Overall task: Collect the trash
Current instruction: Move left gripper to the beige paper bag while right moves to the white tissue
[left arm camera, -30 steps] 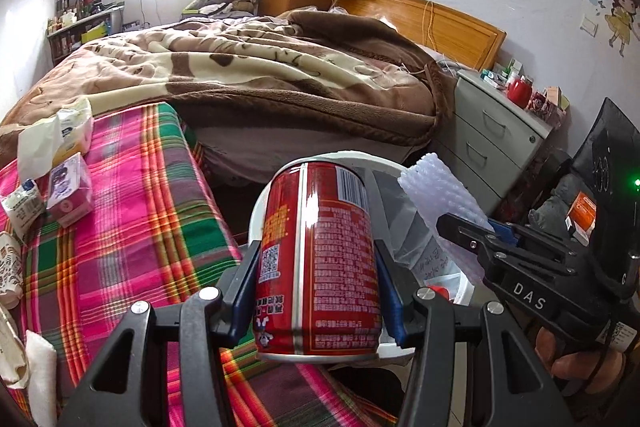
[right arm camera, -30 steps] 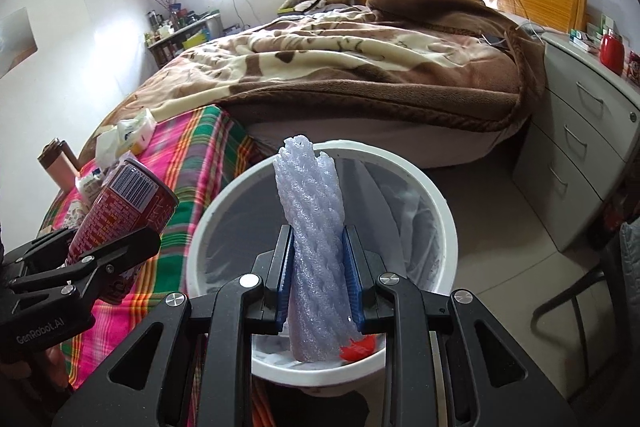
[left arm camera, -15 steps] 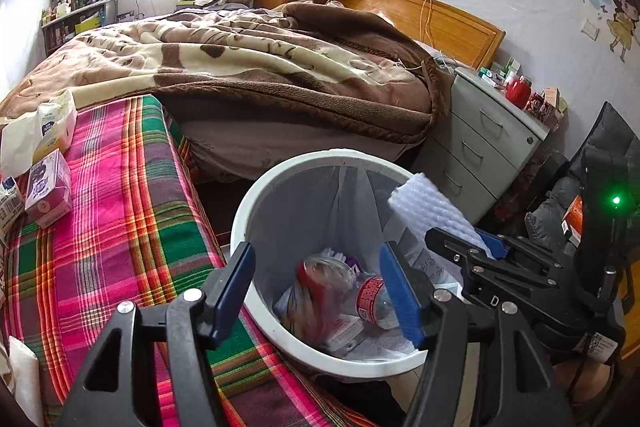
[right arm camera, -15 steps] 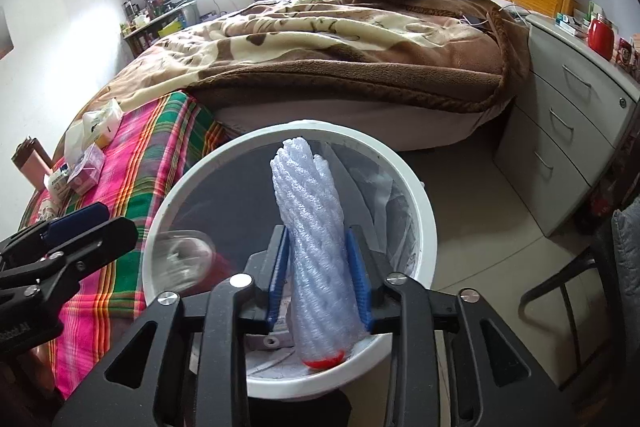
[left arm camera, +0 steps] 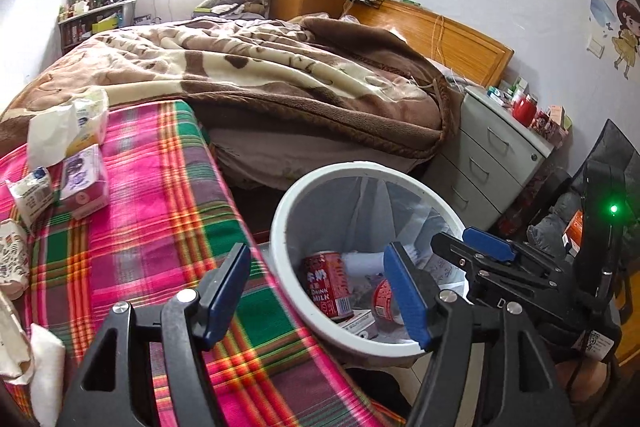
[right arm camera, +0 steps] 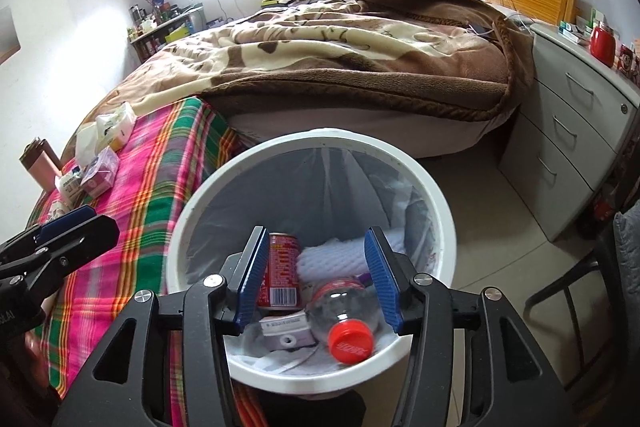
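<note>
Both wrist views look down close over the white bin (left arm camera: 280, 227) (right arm camera: 440, 203), left from plaid side, sharing bed (left arm camera: 240, 67) (right arm camera: 320, 59) behind.

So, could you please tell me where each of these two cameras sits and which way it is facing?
Left wrist: rides the left gripper, over the plaid cloth, facing the bed and trash bin; its open fingers show, with the right gripper alongside.
Right wrist: rides the right gripper, above the bin, looking in at the red can and bottle; its open fingers show, the left gripper at the edge.
Shared: bin, can, bed, plaid cloth, drawers.
</note>
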